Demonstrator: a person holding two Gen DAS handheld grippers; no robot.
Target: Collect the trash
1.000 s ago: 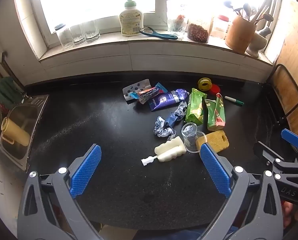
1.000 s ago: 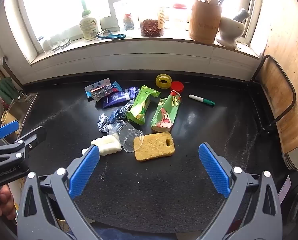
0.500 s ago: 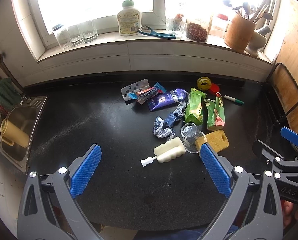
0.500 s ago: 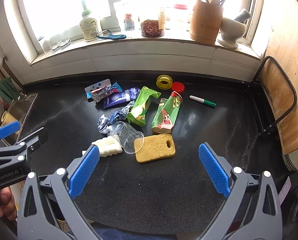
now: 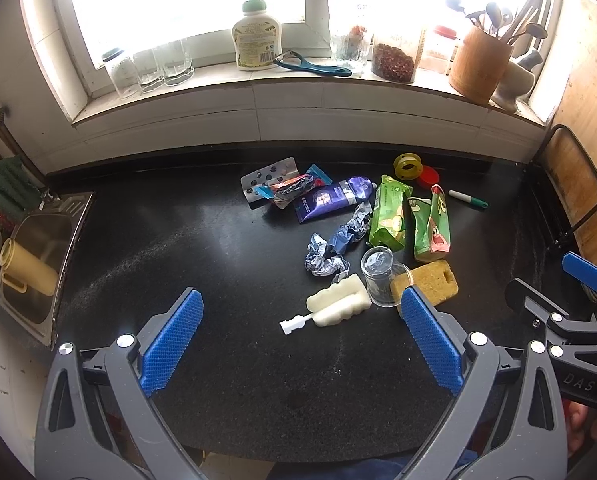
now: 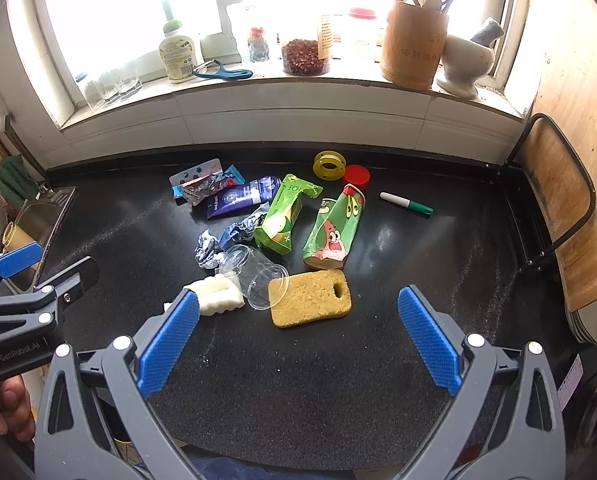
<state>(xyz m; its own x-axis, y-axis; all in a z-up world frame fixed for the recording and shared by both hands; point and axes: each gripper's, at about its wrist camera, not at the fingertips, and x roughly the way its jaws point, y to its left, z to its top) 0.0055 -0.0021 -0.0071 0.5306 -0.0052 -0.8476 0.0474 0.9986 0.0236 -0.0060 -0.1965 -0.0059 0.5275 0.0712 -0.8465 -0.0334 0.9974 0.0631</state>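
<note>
A heap of trash lies on the black counter point(image 5: 178, 240): two green juice cartons point(image 5: 390, 216) point(image 6: 334, 228), crumpled foil wrappers point(image 5: 326, 258) point(image 6: 208, 252), a purple tube point(image 5: 330, 198) point(image 6: 240, 196), a blister pack point(image 5: 268, 178) and a snack wrapper point(image 5: 294, 188). A clear cup point(image 6: 258, 276) lies on its side next to a yellow sponge point(image 6: 310, 298) and a white brush head point(image 5: 338, 300). My left gripper point(image 5: 298, 344) and right gripper point(image 6: 298, 340) both hover open, near the front edge, nothing between their fingers.
A sink point(image 5: 34, 268) with a yellow mug sits at far left. A tape roll point(image 6: 329, 165), red lid point(image 6: 356, 174) and green marker point(image 6: 406, 203) lie behind the trash. The sill holds a soap bottle point(image 5: 256, 36), glasses, jars and a utensil pot point(image 6: 414, 48). A board rack point(image 6: 558, 200) stands right.
Both grippers have crept slightly forward towards the pile, staying open. Nothing on the counter has moved.
</note>
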